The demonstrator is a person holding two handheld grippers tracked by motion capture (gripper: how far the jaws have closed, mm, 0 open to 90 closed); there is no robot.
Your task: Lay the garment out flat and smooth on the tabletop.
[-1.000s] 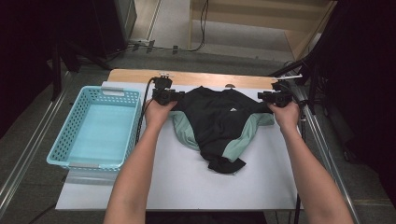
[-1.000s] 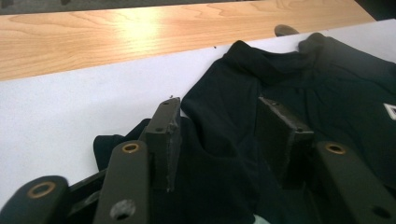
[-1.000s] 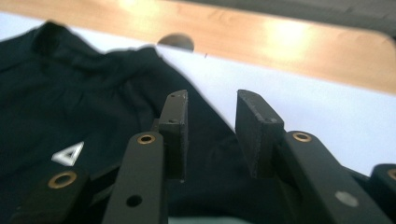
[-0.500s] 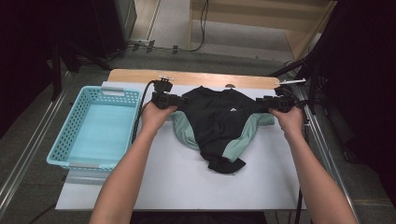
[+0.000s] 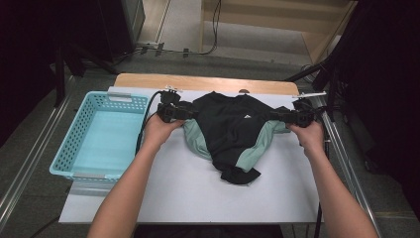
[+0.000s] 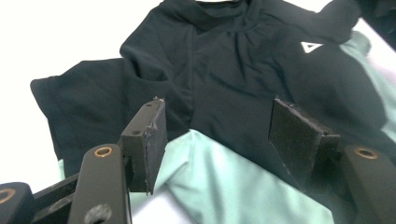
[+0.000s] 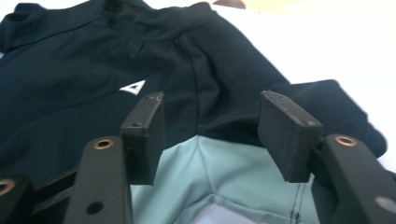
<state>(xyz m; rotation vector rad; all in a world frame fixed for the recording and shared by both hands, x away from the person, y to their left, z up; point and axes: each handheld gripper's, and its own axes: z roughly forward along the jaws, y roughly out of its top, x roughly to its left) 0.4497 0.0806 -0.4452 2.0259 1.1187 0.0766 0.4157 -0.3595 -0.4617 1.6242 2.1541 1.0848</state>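
both hands have pulled slightly outward since a second ago; the black and mint shirt (image 5: 233, 131) lies flat mid-bench, left gripper (image 6: 219, 135) and right gripper (image 7: 210, 135) fingers wide over its sleeves.

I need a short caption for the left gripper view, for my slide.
Open left claw poised above the black and mint shirt on the white table.

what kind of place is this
Probably a lab or recording workspace, not a home: a white table on a metal frame, cables running across the bare floor, and a shirt laid out beside a basket.
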